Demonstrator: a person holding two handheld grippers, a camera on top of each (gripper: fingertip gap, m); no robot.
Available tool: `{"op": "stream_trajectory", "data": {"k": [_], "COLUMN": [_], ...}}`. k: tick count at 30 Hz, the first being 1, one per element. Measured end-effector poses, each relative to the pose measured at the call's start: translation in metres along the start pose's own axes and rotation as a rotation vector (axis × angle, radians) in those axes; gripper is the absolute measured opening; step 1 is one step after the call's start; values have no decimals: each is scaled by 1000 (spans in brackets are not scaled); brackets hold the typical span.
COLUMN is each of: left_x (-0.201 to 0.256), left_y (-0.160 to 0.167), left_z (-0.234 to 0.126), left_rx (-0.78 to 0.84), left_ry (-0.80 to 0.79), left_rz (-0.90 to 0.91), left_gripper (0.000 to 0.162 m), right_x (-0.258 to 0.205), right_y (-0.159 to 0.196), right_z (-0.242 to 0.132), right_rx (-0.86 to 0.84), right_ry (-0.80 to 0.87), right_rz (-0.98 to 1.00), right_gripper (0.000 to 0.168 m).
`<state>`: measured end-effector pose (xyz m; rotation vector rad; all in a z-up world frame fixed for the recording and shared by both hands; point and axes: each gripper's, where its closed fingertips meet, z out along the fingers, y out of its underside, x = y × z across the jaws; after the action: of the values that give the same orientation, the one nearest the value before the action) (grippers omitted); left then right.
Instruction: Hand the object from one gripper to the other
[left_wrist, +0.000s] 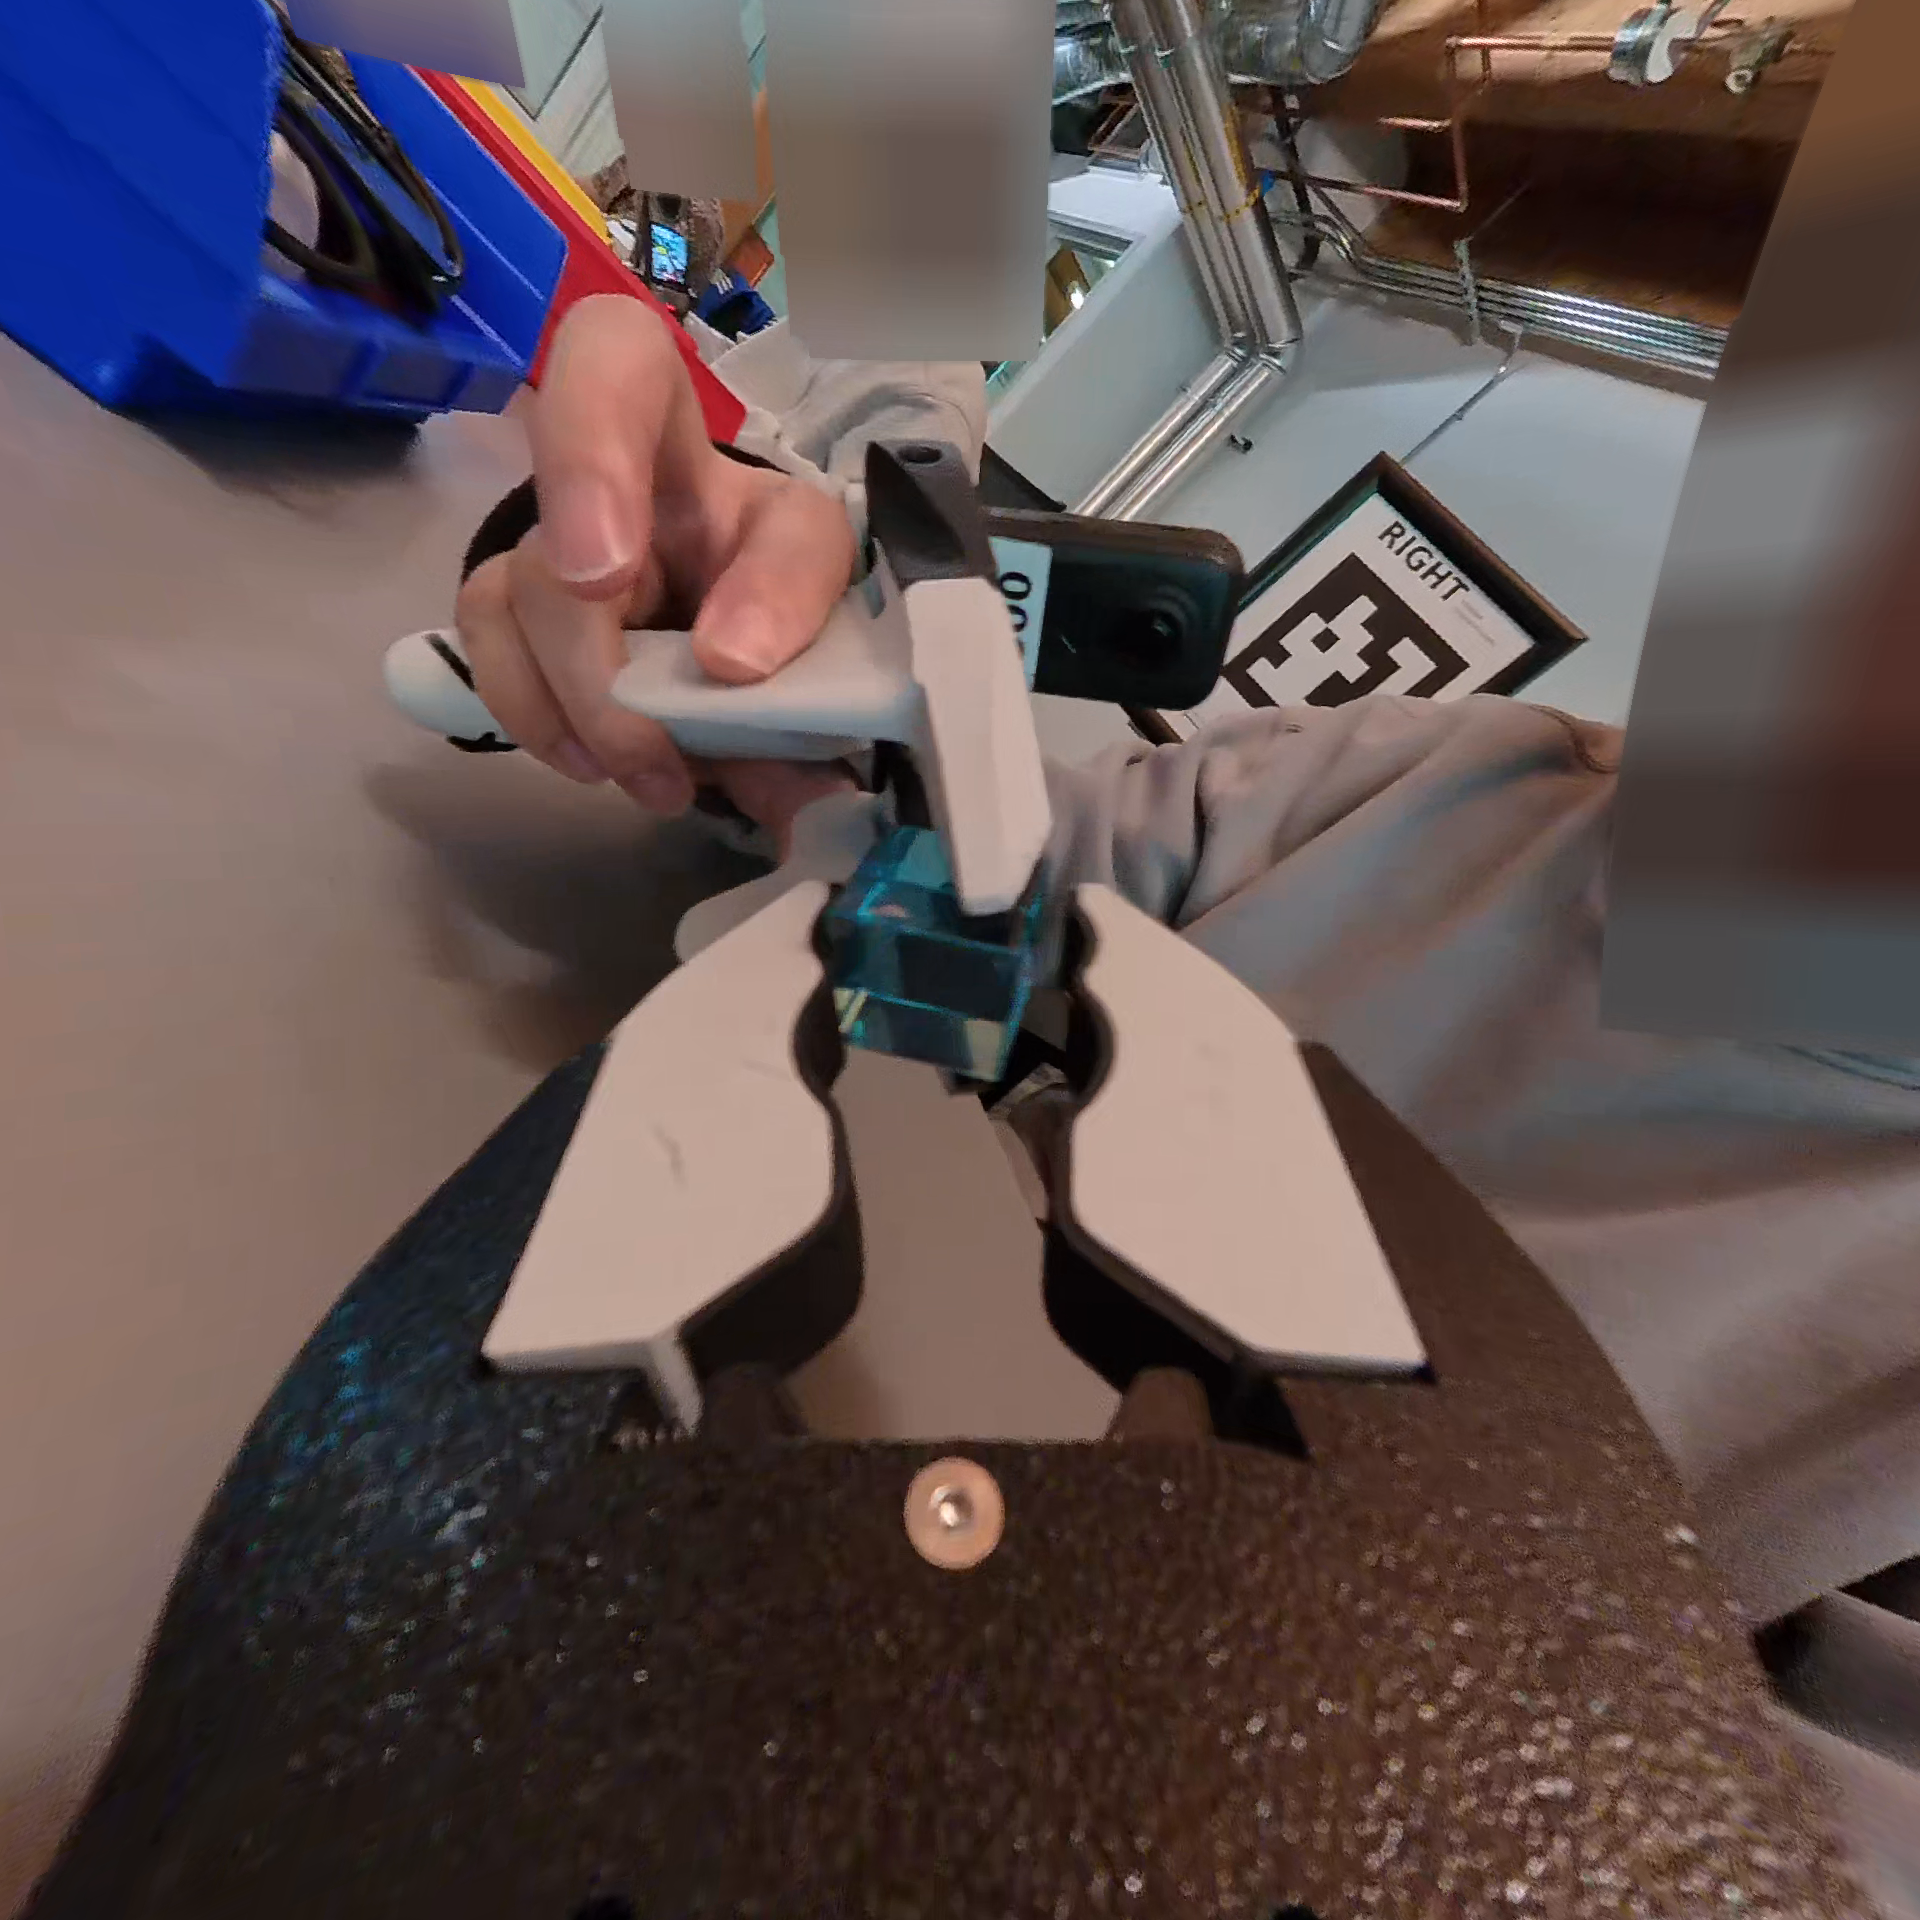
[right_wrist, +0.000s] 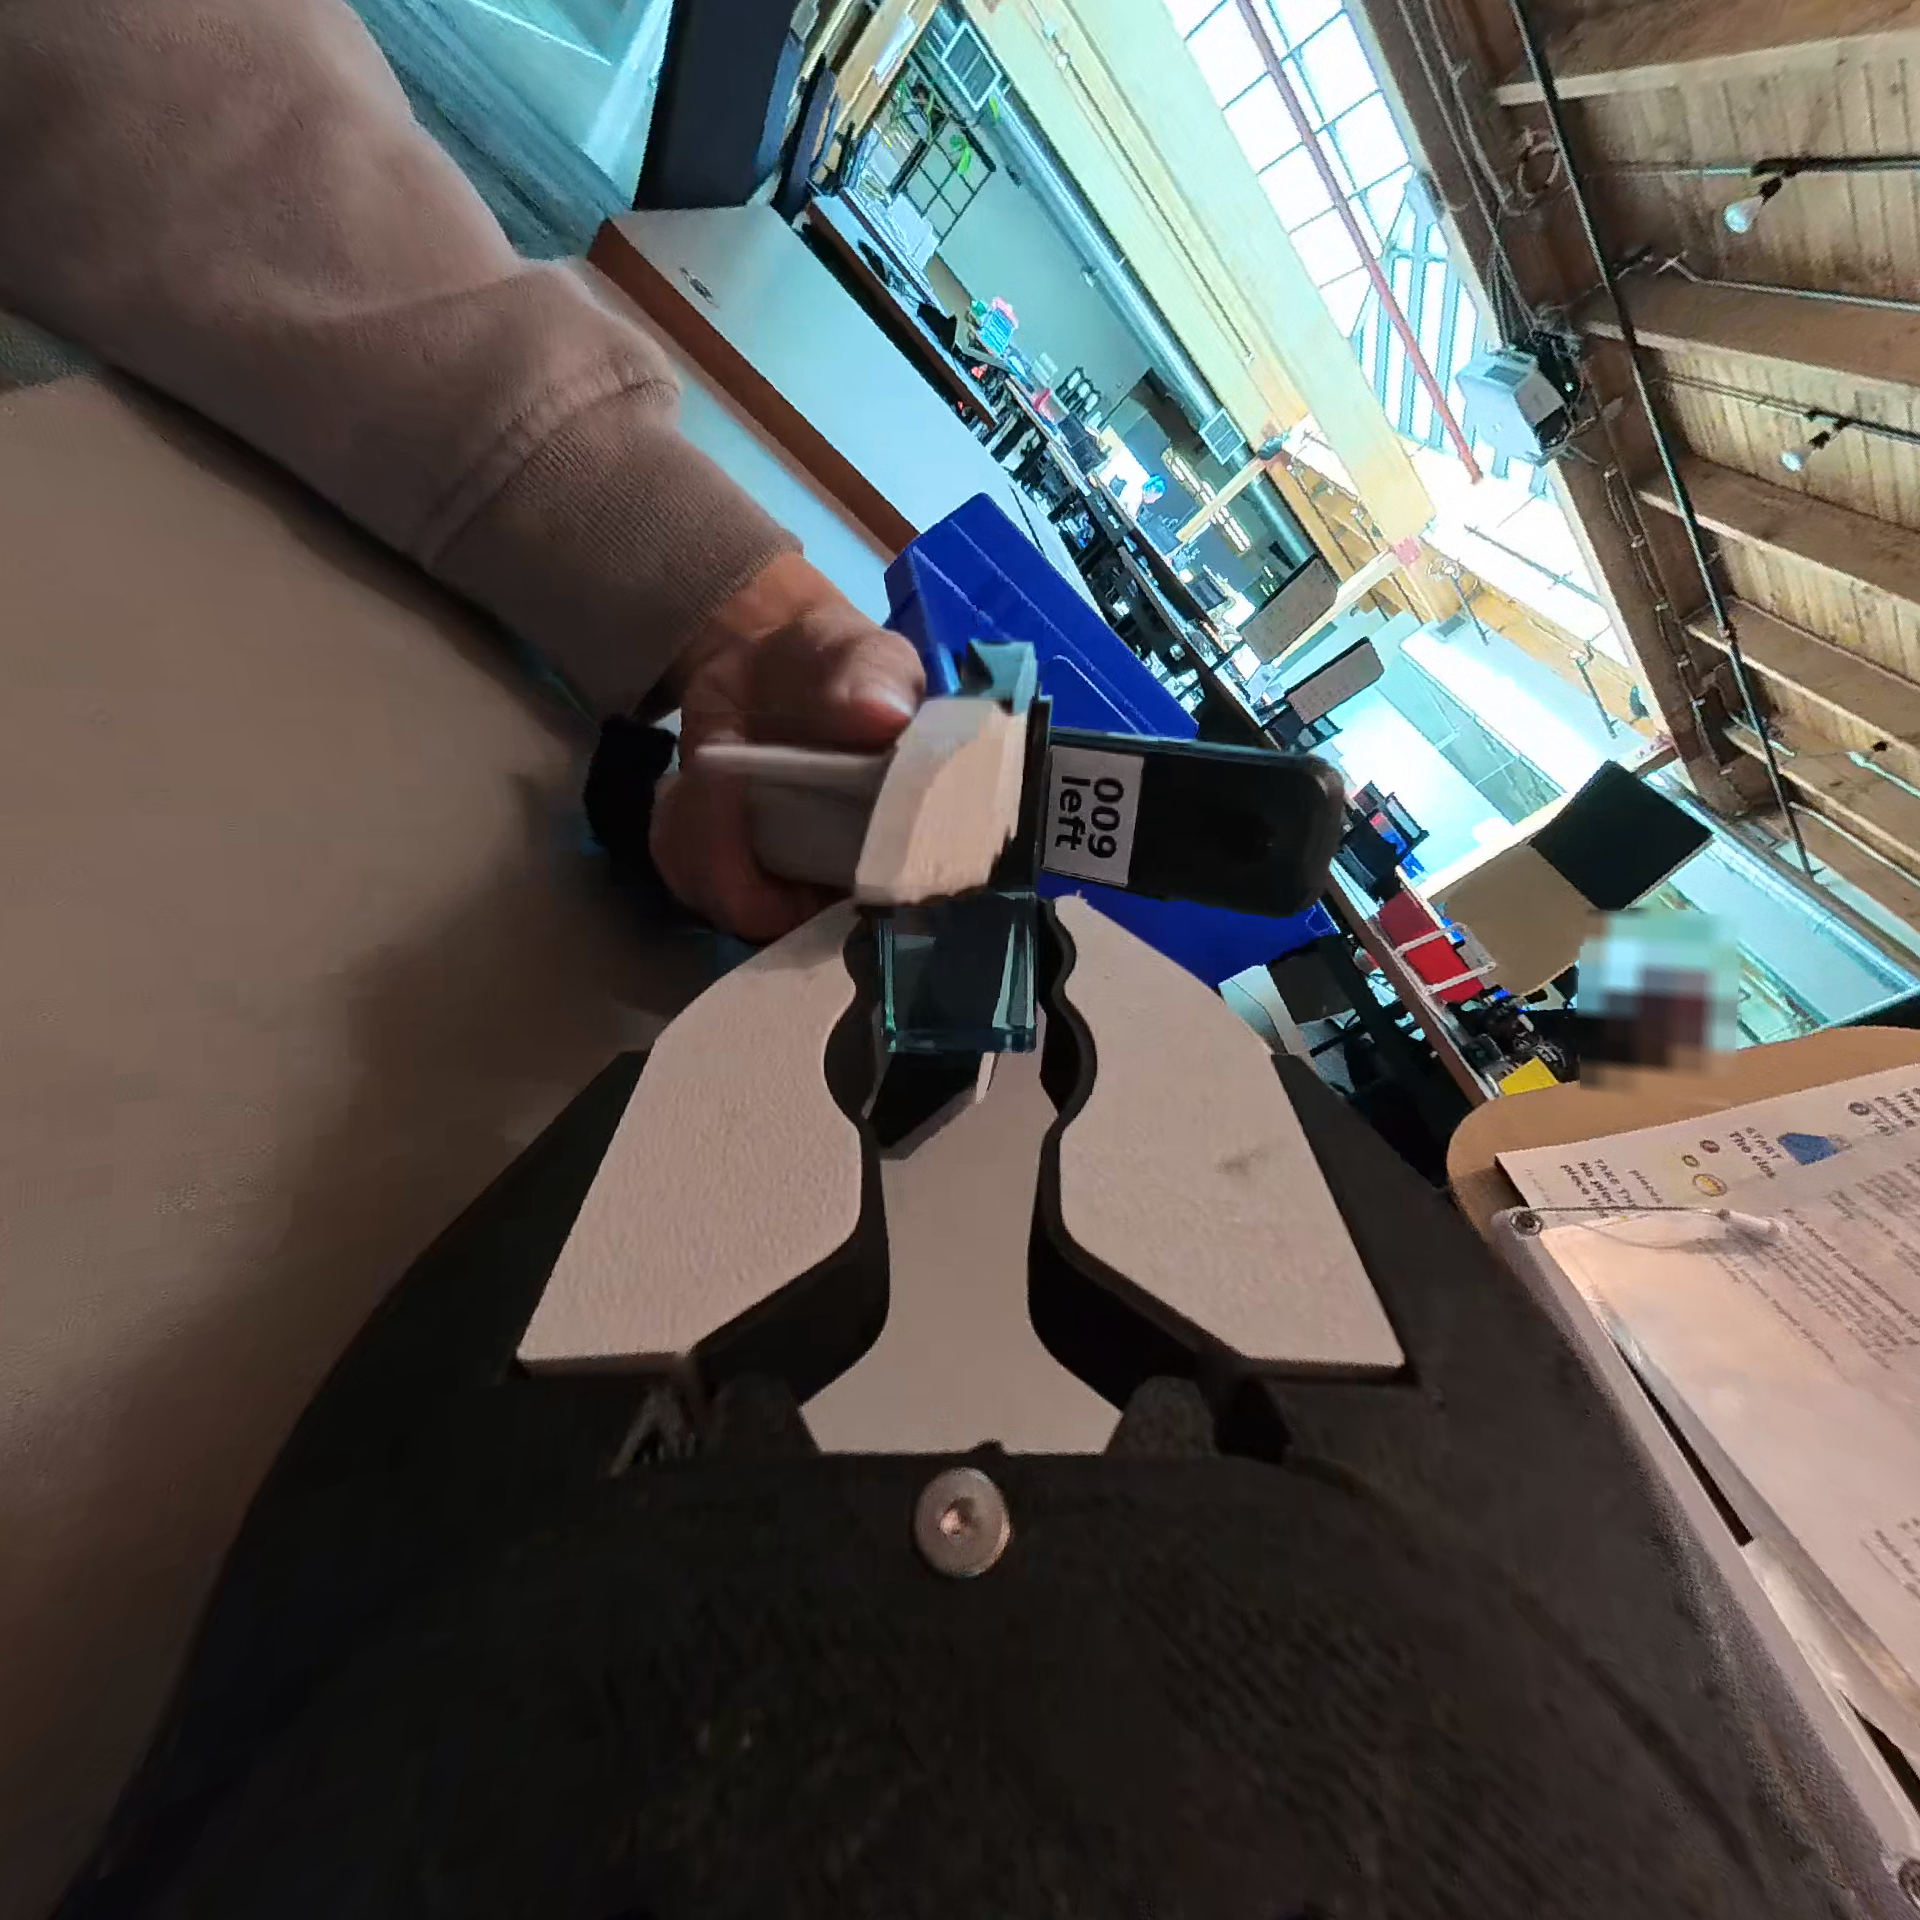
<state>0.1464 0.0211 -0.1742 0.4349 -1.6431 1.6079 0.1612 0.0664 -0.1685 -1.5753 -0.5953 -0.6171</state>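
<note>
Your left hand-held gripper (left_wrist: 951, 935) is narrowed around the clear blue cube (left_wrist: 925, 966). Its left finger touches the cube's side, but a dark sliver shows at the other finger, so you cannot tell whether the grip is firm. Seen from the right wrist view, your left hand (right_wrist: 790, 727) is wrapped around the grip with the thumb on top, and a grey sleeve (right_wrist: 468, 364) runs back up and to the left.

Your right hand-held gripper (right_wrist: 956, 966) is closed on the same cube, one finger against each side. In the left wrist view it meets the cube from above, crossways to the left one. Your right hand (left_wrist: 644, 582) curls round the handle, with the forefinger stretched out and the thumb pressed on the flat trigger plate. The cube is off the counter, between the two sets of fingers.

The grey counter (left_wrist: 208, 831) carries a blue bin (left_wrist: 156, 208) at the far left, with black cables in it. A framed black-and-white marker (left_wrist: 1382, 623) is behind your right hand. Printed sheets (right_wrist: 1766, 1299) lie at the right edge. The room has silver pipes (left_wrist: 1226, 260), tall windows (right_wrist: 1330, 156) and a wooden ceiling (right_wrist: 1766, 468).
</note>
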Motion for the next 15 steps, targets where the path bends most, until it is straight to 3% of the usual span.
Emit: {"op": "stream_trajectory", "data": {"k": [3,5,7,9,10,12,15], "left_x": [-10,-17,-24,-27,-24,-23,-22], "left_y": [-5,-12,-26,-39,-44,-51,-52], "left_z": [-3,-8,-19,-30,-34,-40,-36], "left_rx": [24,50,103,129,135,114,32], "left_ry": [-57,-154,-289,-442,-502,-633,-752], "left_rz": [28,115,266,492,636,908,1216], "left_gripper": [32,32,31,32,31,31,32], "right_x": [5,6,13,22,25,27,38], "right_y": [10,15,19,16,13,5,2], "right_z": [0,-2,-3,-3,-3,-5,-9], "right_rx": [-60,-71,-58,17,63,186,348], "right_ry": [41,30,33,13,-32,-154,-223], "right_rz": [19,94,323,682,878,1213,1532], "right_gripper": [28,46,70,94,96,84,68]}}
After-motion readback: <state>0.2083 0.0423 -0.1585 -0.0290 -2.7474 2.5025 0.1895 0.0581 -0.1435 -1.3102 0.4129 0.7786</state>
